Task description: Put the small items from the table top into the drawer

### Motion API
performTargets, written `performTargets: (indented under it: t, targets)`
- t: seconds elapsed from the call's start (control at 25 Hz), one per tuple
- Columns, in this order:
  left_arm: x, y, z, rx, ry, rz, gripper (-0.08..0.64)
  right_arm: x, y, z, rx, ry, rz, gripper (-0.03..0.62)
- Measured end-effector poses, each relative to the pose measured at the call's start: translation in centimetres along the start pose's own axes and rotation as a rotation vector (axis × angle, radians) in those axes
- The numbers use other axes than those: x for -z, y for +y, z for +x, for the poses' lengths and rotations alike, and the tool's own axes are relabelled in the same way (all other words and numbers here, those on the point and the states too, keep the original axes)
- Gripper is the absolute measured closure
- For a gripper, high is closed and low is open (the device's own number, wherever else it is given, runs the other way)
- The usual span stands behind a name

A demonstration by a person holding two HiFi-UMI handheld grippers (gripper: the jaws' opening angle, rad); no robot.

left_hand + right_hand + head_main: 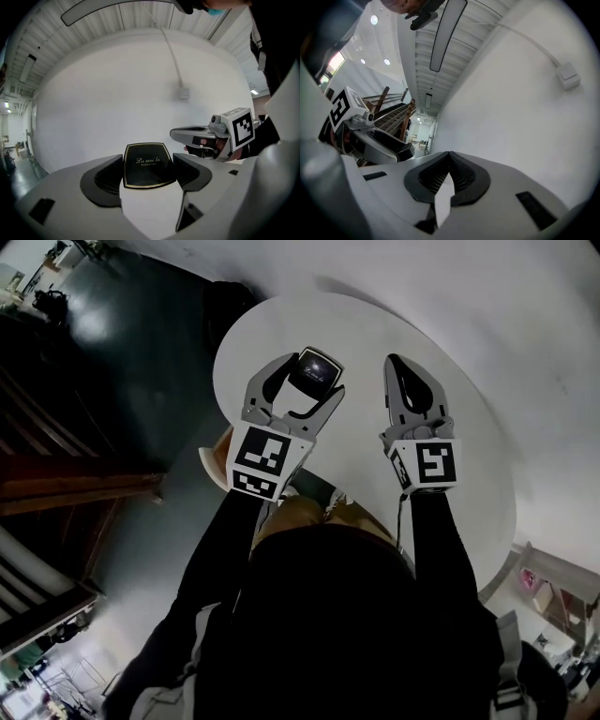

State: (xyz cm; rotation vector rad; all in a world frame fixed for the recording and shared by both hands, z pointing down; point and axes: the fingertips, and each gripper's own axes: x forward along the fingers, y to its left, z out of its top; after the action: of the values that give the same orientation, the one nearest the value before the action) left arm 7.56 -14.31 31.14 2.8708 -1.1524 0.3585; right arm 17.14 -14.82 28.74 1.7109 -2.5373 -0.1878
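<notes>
The left gripper was clenched on a small black box with a gold border and gold lettering; the box sat squarely between the jaws, touching both pads, and in the head view it showed over the far left part of the round white table; just to its right, the right gripper hung with jaws pressed together, nothing between them.

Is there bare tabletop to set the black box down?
The white round table looks bare wherever it shows: past both claws toward the far rim, and right of the right claw. Crowding is only near the left claw gripping the black box.
</notes>
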Motion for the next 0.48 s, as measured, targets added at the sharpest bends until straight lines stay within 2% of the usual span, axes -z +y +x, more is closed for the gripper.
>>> performTargets:
  t: [0.48]
  targets:
    - [4.7, 10.9, -10.4, -0.259, 0.054, -0.040, 0.213, -1.1, 13.5, 8.7, -0.253, -0.064, 0.015, 0.566]
